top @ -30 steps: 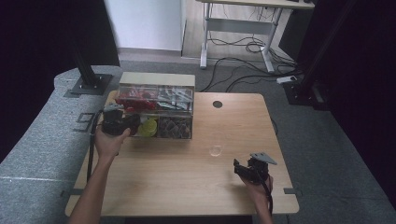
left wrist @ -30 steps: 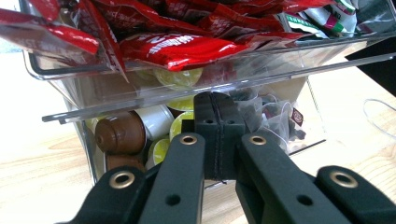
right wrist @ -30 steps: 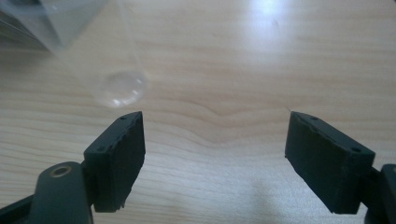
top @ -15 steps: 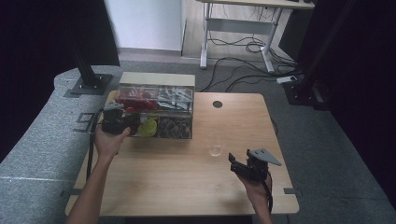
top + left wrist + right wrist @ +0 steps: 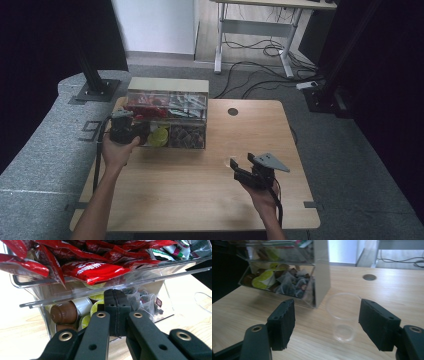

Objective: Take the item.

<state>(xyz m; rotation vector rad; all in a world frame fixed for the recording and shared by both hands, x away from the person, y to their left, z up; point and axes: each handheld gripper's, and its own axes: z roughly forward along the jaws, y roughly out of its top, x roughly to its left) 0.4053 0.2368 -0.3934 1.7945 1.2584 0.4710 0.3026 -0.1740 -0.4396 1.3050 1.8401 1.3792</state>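
Right gripper (image 5: 239,169) lifted toward the plastic cup (image 5: 343,315), jaws closing but apart, cup untouched between them. Left gripper (image 5: 131,131), pinched shut, probably touches the clear box (image 5: 167,119).

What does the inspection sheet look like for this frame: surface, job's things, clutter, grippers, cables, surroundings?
Surface: wooden table, bare in front, round grommet hole near the far edge.
Job's things: clear plastic cup upright on the table, apart from the organizer; clear organizer box holding red sachets above, capsules and tea bags below.
Clutter: nothing seen.
Grippers: left gripper with jaws shut, at the organizer's lower front; right gripper with jaws apart, just been closing, cup between them but untouched.
Cables: one trails from each gripper; more lie on the floor behind the table.
Surroundings: grey carpet, another desk's legs, black stands.
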